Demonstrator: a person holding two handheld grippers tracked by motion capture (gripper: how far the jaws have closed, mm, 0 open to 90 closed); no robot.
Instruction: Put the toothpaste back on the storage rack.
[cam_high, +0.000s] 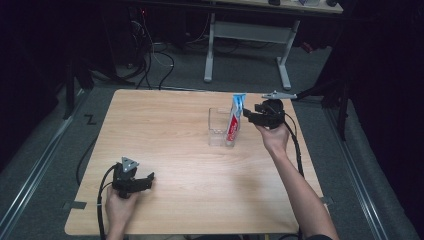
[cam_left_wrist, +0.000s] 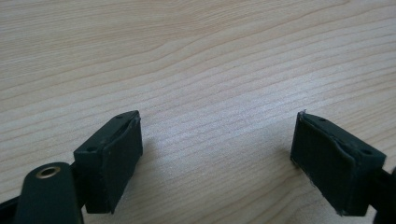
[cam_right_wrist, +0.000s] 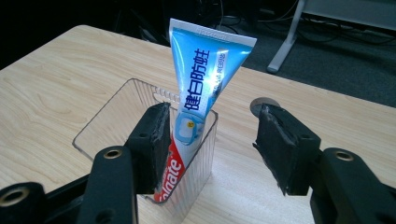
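Tube: a toothpaste tube (cam_right_wrist: 201, 88) is stood upright in a clear holder (cam_right_wrist: 116, 121), cap down, leaned against its near corner; right of centre in the high view.
Right gripper (cam_high: 248, 116): jaws are held wide apart just right of the tube; no pad is seen pressed on it, and nothing is gripped.
Left gripper (cam_left_wrist: 217, 158): kept low over bare table (cam_left_wrist: 196, 56) at lower left of the high view; 2 jaws spread wide, apparently empty.
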